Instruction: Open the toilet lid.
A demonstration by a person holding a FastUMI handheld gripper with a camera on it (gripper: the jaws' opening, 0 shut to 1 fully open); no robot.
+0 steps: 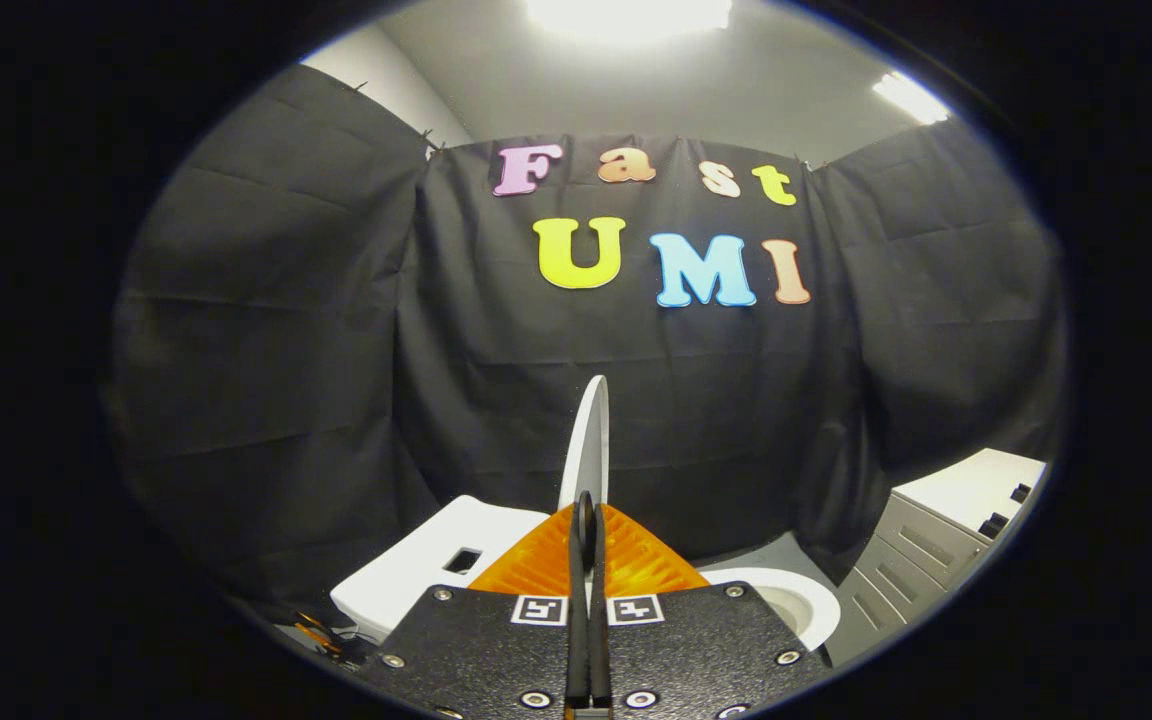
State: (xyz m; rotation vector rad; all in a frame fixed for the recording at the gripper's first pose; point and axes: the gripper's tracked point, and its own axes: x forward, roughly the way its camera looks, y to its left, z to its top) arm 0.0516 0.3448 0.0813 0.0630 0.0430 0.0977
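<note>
White glazed ceramic makes up the toilet [416, 570], the largest item ahead: its squarish tank sits left of the jaws, and the rounded bowl rim [786, 595] curves out on the right. A pale grey cabinet with drawers [936, 550] stands well beyond the bowl, to the right. The thin white plastic toilet lid [588, 440] is seen edge-on, standing close to upright, rising directly ahead of the gripper [586, 515]. The jaws are drawn together on the lid's lower edge, both fingers pressing on it from either side. Judged by its section, the lid is light, rigid and smooth, so liable to slip; the free rim, away from the hinge, is the proper place to hold. The task appears nearly complete; the lid likely needs only resting back toward the tank.
</note>
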